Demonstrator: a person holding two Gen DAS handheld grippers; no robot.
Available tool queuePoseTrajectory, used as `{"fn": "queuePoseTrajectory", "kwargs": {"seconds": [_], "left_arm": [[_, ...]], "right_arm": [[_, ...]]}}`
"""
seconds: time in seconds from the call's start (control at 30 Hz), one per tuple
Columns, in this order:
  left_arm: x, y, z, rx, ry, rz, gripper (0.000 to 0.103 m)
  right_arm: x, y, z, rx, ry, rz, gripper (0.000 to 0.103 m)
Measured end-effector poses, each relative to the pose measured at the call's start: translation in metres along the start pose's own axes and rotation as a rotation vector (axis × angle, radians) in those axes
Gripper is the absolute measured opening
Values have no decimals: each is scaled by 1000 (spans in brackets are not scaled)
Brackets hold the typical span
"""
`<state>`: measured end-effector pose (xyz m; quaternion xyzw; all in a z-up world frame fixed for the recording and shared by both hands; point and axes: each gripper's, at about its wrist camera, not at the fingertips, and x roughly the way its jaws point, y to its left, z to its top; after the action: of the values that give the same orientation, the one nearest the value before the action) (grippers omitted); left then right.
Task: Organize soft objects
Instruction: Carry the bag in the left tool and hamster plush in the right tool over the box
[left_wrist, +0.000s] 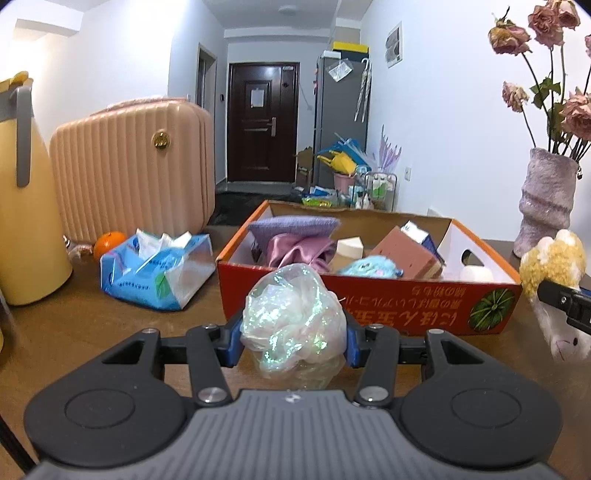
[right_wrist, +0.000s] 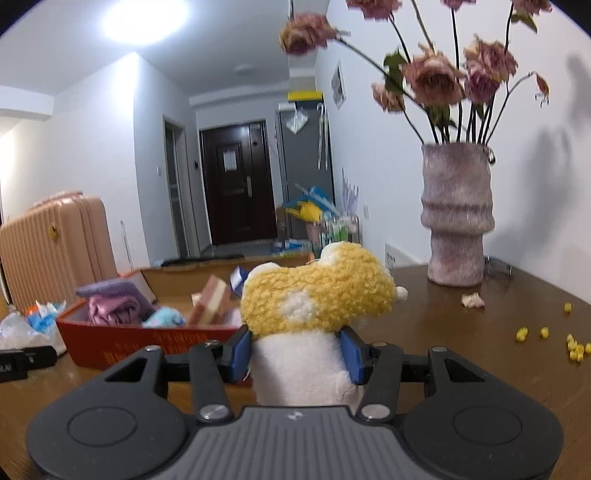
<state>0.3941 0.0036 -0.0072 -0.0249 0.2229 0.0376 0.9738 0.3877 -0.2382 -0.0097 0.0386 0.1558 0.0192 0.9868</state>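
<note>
Orange cardboard box (left_wrist: 369, 295) on the brown surface (left_wrist: 92, 325) already holds several soft things: a purple cloth, a pink satin pouch, a blue plush, one white sponge wedge and a brown block, so the sorting looks partly done. Two items remain outside it. The left hand-held gripper (left_wrist: 293, 334) is clamped on one iridescent crinkly bag (left_wrist: 291, 317) just in front of the box. The right hand-held gripper (right_wrist: 295, 350) pinches one yellow-and-white plush toy (right_wrist: 314, 306), held to the right of the box. Scattered yellow bits (right_wrist: 546, 339) lie near the single vase (right_wrist: 456, 218).
</note>
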Motion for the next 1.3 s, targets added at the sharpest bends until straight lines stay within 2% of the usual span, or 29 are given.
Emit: {"fn": "queuePoseTrajectory", "kwargs": {"seconds": [0.47, 1.3], "left_arm": [[7, -22, 21, 3, -81, -32, 51], [62, -34, 51, -32, -115, -21, 51]], "right_arm": [[14, 25, 9, -9, -70, 11, 50], [71, 48, 23, -23, -99, 18, 50]]}}
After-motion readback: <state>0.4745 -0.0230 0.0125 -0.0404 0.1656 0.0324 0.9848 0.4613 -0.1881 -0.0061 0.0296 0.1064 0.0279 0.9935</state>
